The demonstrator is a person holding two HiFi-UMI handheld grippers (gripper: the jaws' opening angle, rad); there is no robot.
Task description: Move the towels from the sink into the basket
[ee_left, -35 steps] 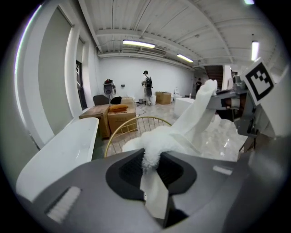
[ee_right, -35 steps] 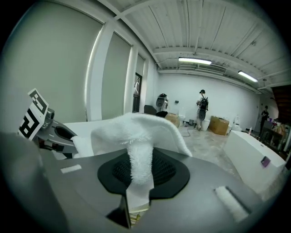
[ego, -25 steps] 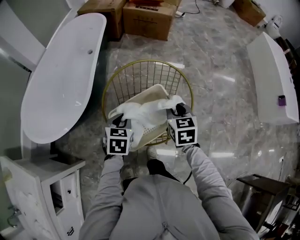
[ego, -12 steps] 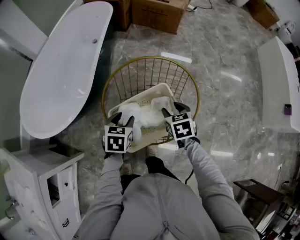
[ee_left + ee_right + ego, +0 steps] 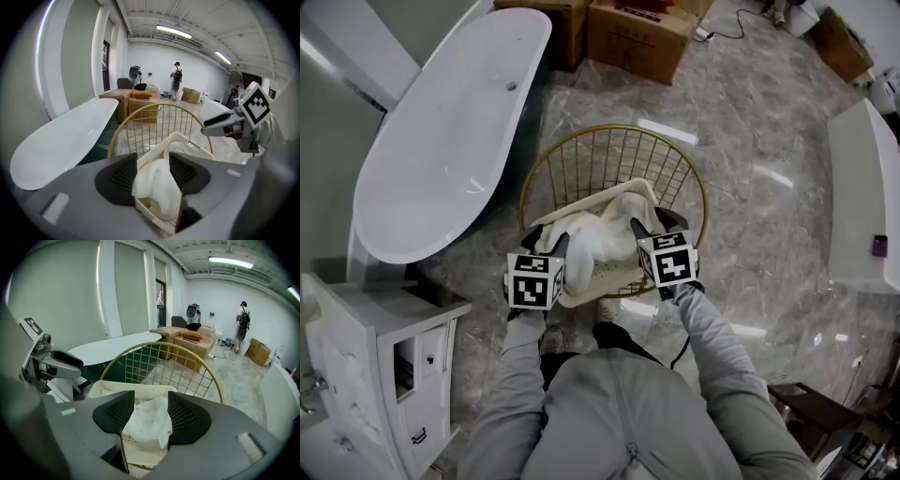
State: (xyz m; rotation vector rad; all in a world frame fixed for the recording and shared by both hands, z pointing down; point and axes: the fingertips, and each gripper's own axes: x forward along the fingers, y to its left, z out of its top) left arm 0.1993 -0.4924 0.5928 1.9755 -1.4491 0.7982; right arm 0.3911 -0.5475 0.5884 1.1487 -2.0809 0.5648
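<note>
Marble floor [image 5: 750,141] lies open around the gold wire basket [image 5: 675,155]. Jaws of the left gripper [image 5: 547,241] are opening. Those of the right gripper [image 5: 652,225] stand apart, with the towel [image 5: 591,239] between each pair.

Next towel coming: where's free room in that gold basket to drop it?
Free: the far half of the wire basket, between its back rim and the plastic bin; also the floor right of it. Crowded: the near half, where the towel fills the bin under the left gripper, jaws opening, and the right gripper.
</note>
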